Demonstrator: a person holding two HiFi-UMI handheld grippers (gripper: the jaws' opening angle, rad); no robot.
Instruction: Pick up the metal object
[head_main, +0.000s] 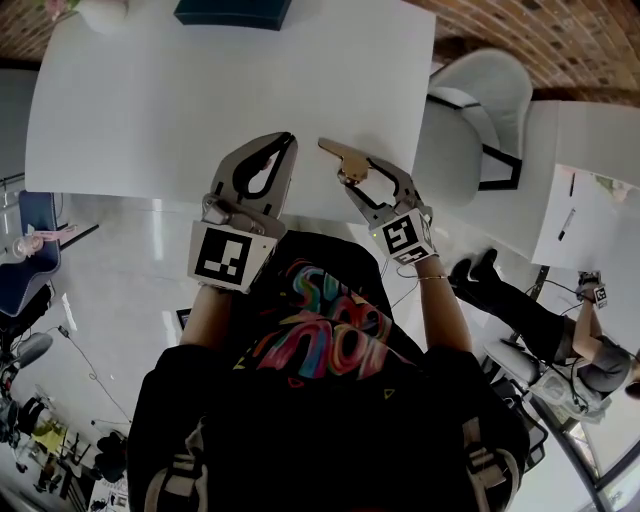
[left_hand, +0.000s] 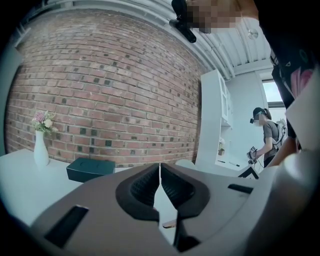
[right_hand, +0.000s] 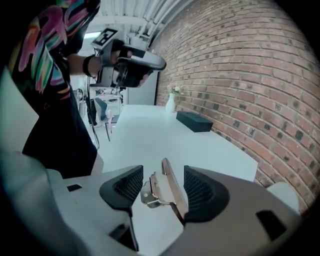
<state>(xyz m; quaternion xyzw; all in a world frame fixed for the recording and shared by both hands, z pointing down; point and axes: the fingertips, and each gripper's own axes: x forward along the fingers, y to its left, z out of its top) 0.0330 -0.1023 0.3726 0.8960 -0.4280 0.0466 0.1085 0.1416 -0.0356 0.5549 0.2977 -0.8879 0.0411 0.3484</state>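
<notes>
**Right tongs (right_hand: 163, 174) wide around the metal object (right_hand: 166, 192)**

My right tongs stand wide apart. The metal object sits loose between the pads: its long strip leans against the right pad, and a gap shows at the left one. It is at the near edge of the white table (right_hand: 150, 135). My left tongs (left_hand: 160, 167) are closed tip to tip, with nothing between them.
</notes>
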